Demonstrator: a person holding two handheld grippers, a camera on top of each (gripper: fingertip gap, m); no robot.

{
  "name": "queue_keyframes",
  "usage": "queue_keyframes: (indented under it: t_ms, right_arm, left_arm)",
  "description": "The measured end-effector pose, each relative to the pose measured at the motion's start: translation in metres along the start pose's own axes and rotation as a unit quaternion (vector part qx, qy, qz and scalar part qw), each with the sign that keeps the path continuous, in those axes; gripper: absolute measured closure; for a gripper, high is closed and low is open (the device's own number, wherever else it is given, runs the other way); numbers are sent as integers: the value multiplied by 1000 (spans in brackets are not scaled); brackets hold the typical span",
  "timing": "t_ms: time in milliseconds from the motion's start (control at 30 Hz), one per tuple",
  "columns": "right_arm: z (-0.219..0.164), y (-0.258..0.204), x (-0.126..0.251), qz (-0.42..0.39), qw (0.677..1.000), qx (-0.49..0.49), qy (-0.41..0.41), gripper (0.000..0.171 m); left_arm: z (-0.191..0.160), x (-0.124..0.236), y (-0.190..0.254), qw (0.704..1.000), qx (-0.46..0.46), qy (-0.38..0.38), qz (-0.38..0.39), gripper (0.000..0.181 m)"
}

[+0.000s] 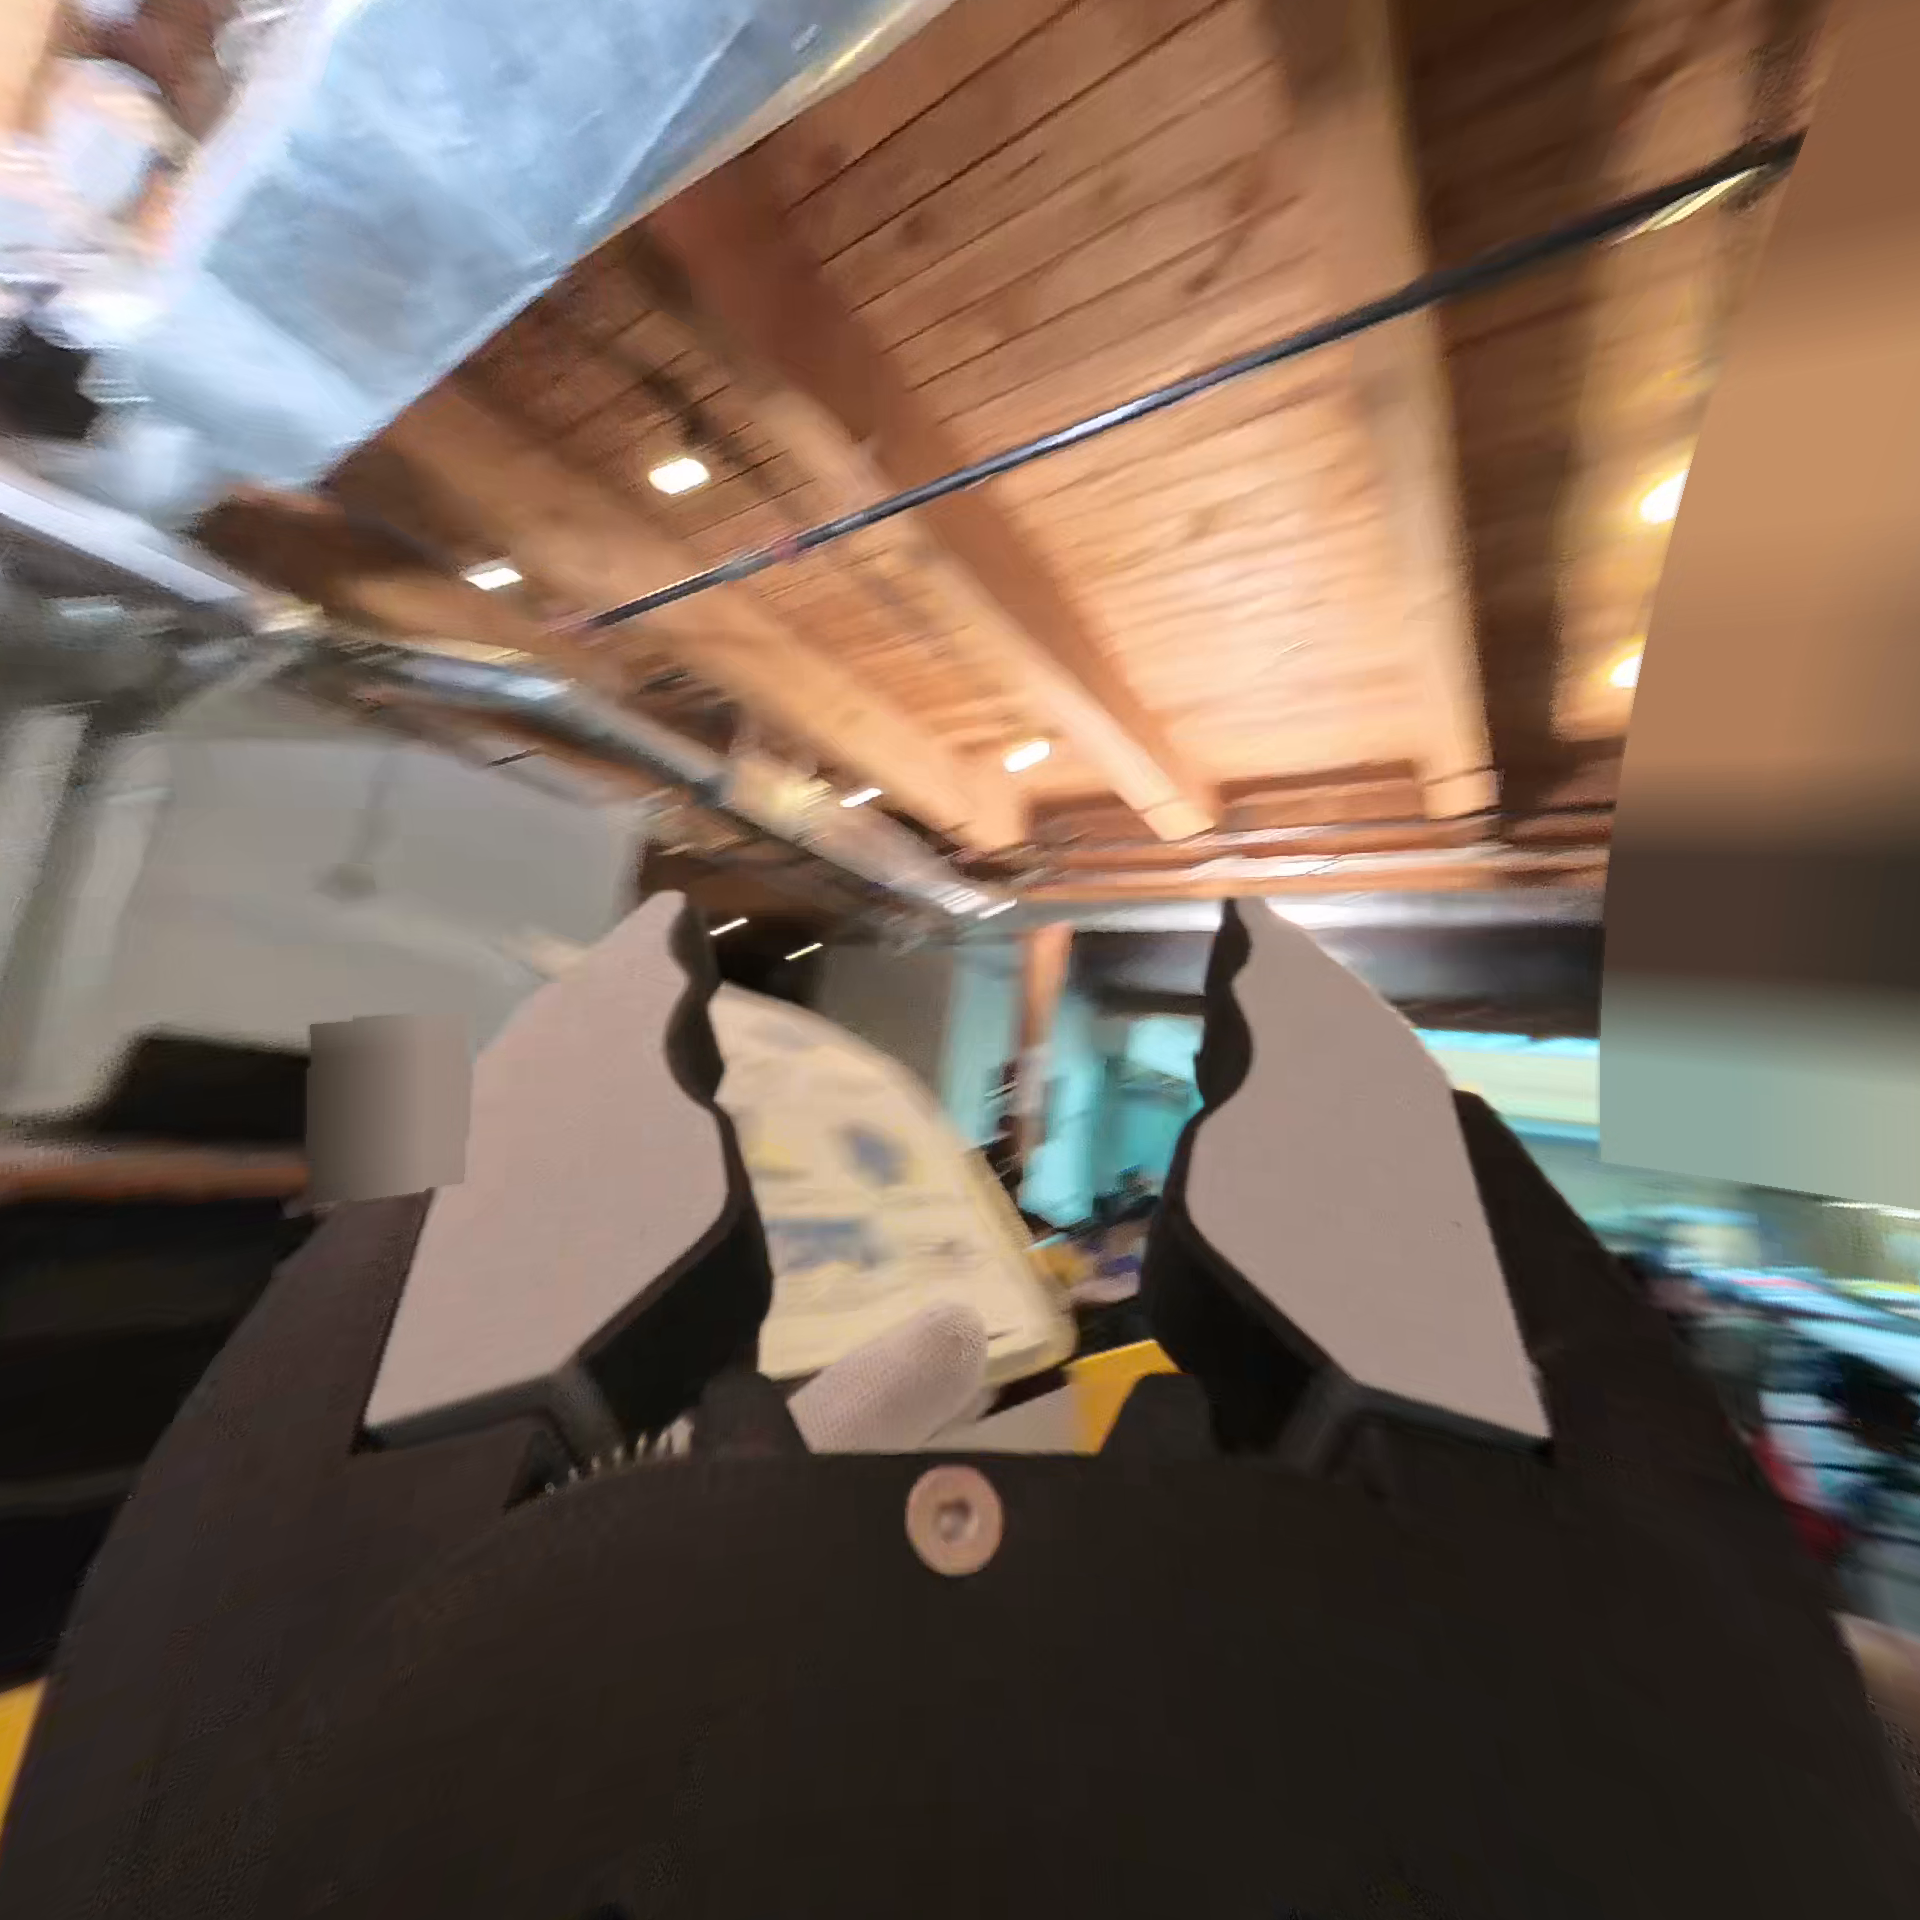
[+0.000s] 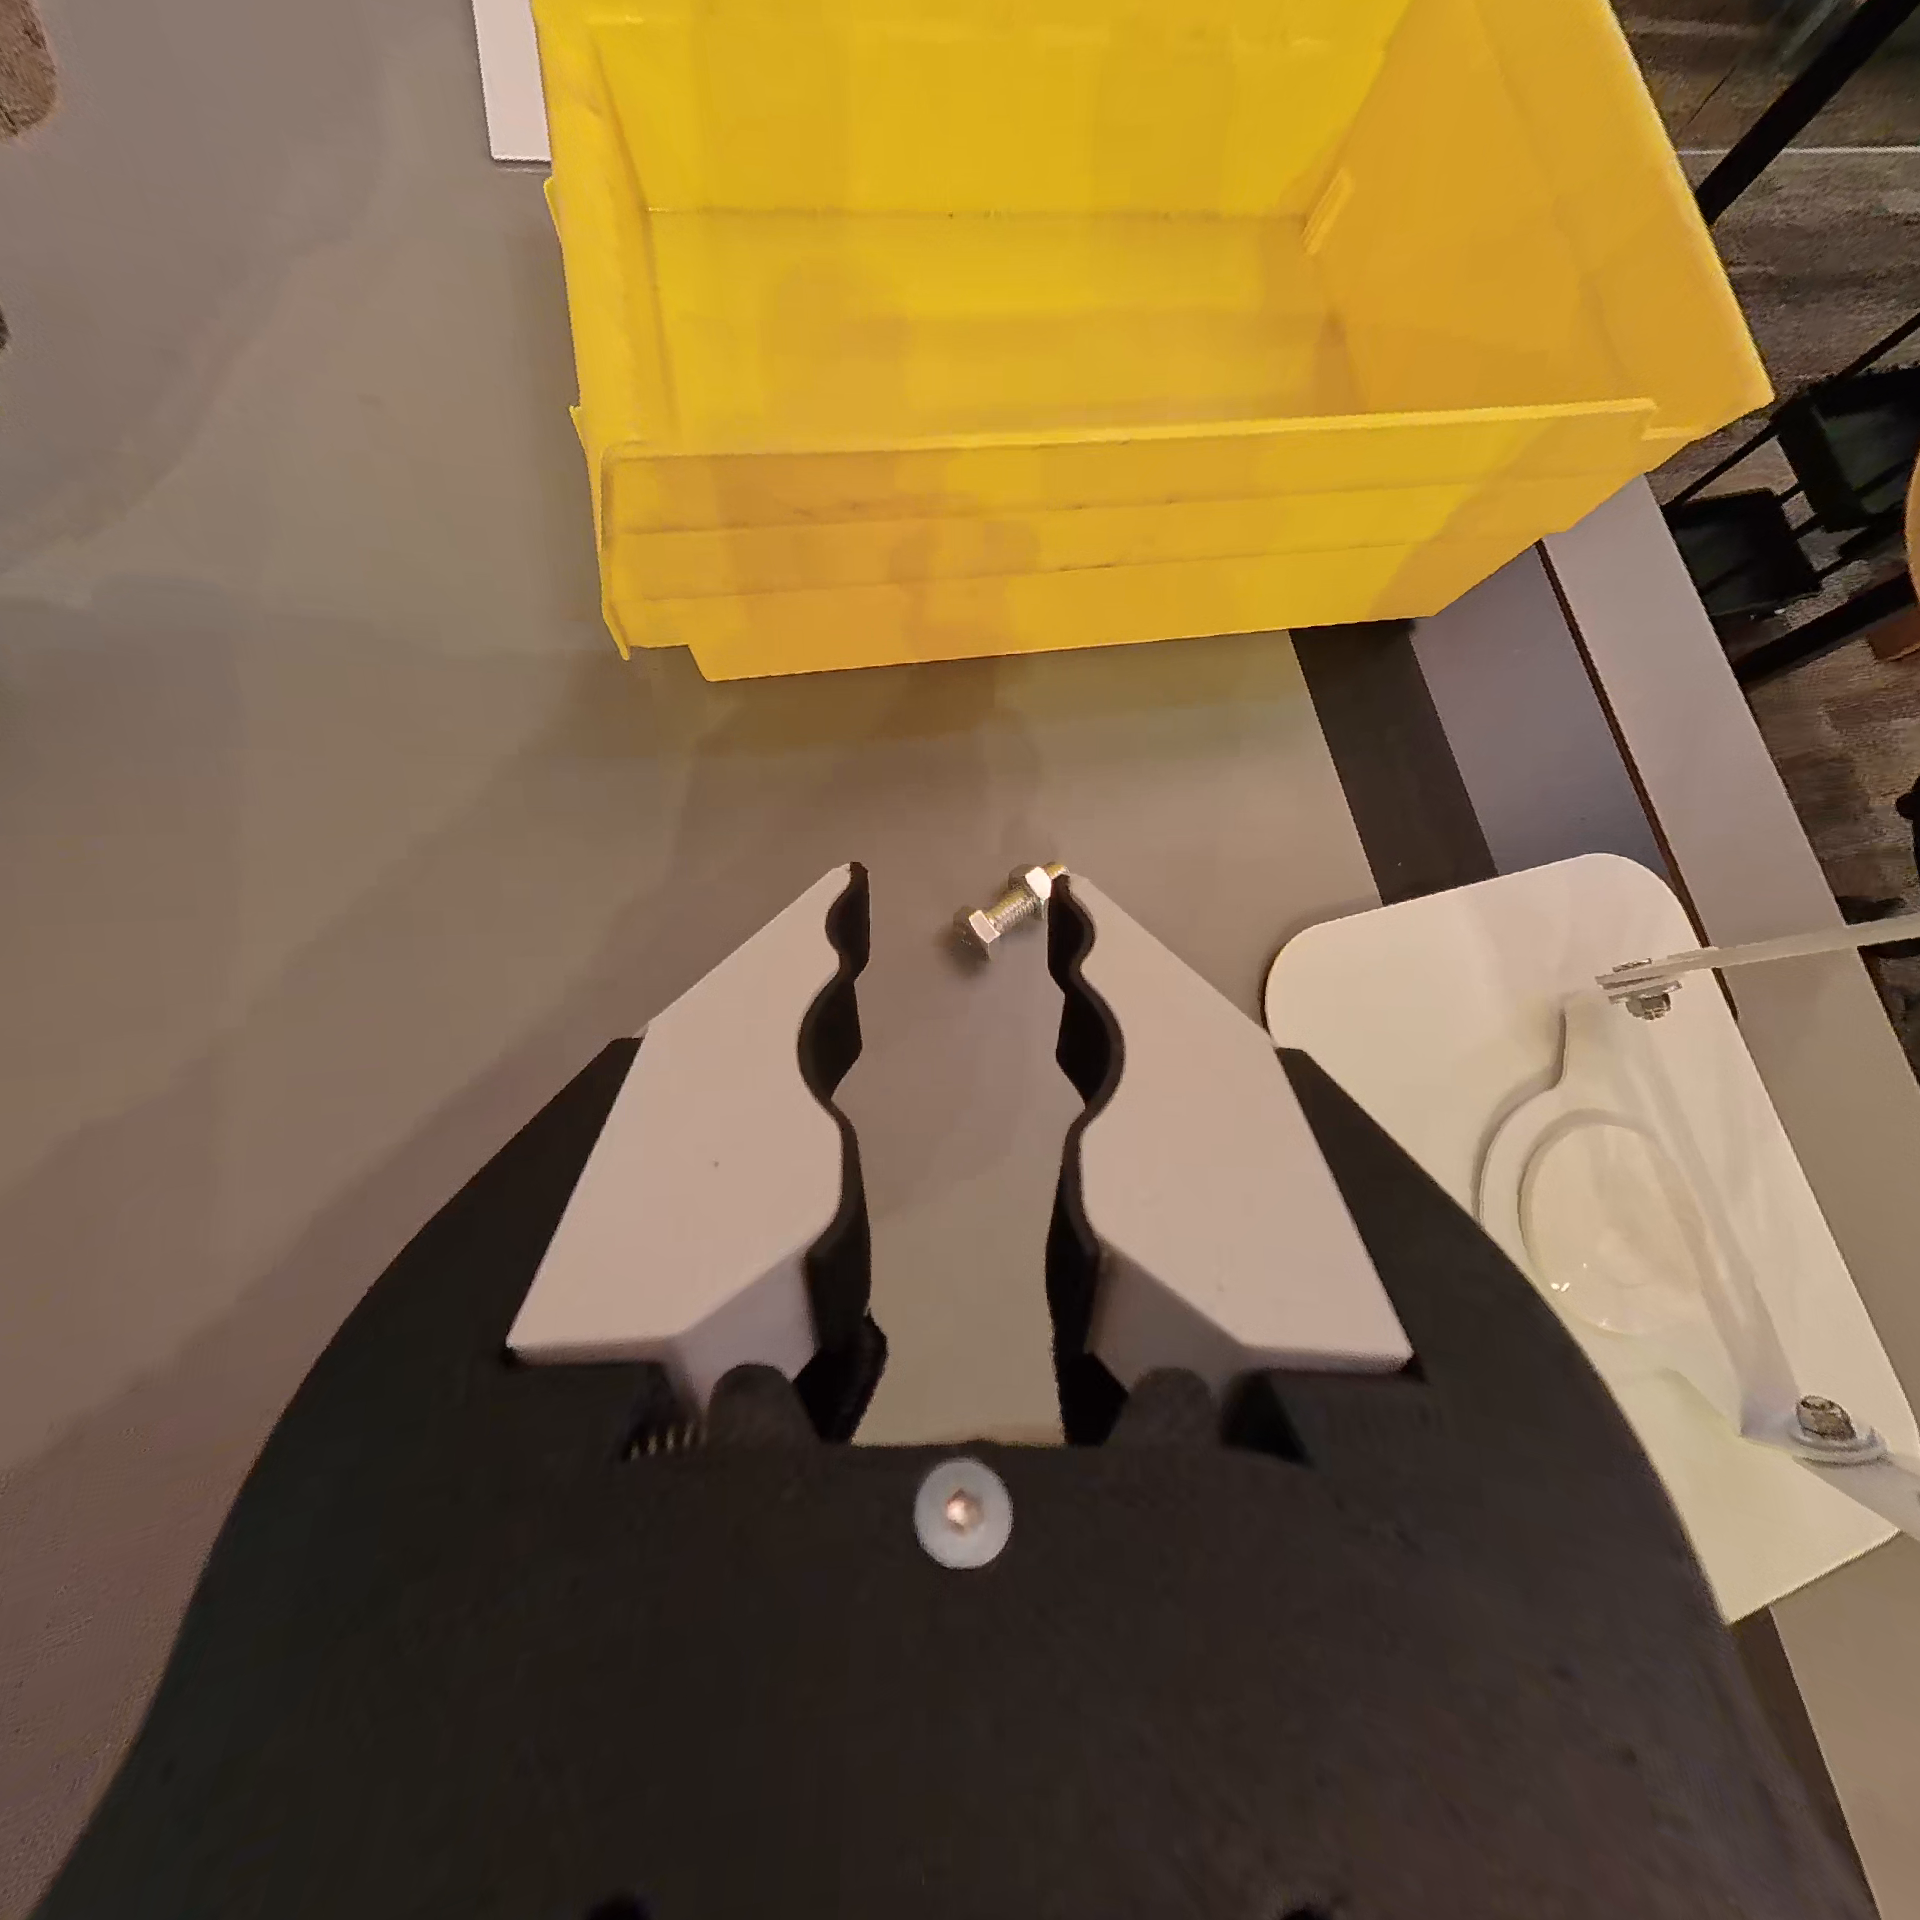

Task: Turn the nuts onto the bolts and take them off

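Note:
In the right wrist view a small silver bolt (image 2: 989, 916) lies on the grey table with a nut (image 2: 1032, 884) on its far end. My right gripper (image 2: 956, 883) is open and empty just above the table. The bolt lies between its tips, and the nut end is close to the right fingertip (image 2: 1070, 914). My left gripper (image 1: 956, 914) is open and empty. It is tilted up toward a wooden ceiling, and its view is blurred. A white-gloved fingertip (image 1: 899, 1371) shows low between its fingers. No bolt or nut shows in the left wrist view.
An empty yellow bin (image 2: 1091, 343) stands on the table just beyond the bolt. A white plate with a clear lens and small bolts (image 2: 1558, 1195) lies at the right near the table edge (image 2: 1382, 748). A white patterned object (image 1: 883, 1174) shows beyond the left gripper. Left tips to right tips: about 35 cm.

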State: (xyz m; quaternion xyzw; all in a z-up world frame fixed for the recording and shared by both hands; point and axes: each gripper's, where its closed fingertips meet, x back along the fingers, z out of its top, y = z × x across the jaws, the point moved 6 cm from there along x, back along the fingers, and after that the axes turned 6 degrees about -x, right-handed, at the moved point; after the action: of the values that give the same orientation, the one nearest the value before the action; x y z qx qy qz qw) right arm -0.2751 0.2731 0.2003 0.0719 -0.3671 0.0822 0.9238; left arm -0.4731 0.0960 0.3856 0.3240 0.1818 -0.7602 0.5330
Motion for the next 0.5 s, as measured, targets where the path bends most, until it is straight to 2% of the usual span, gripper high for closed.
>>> queue_keyframes:
  t_ms: [67, 133, 200, 267, 400, 500]
  right_arm:
    - [-2, 1, 1, -4, 1000, 0, -1, 138]
    - [-5, 3, 1, -4, 1000, -7, -1, 139]
    - [-7, 5, 3, -8, 1000, -11, 3, 139]
    - [-6, 4, 6, -10, 1000, -14, 14, 139]
    - [4, 2, 16, -15, 998, -15, 55, 137]
    - [13, -1, 25, -2, 996, -18, 86, 138]
  left_arm:
    - [-21, -7, -10, 983, -118, -105, 98, 121]
    - [-39, -15, -7, 954, -217, -174, 114, 152]
    - [-46, -22, -4, 947, -238, -182, 120, 164]
    - [-48, -26, 1, 958, -208, -171, 94, 176]
    - [-40, -27, 11, 993, -55, -102, -12, 111]
    - [-35, -25, 12, 996, 43, -37, -69, 99]
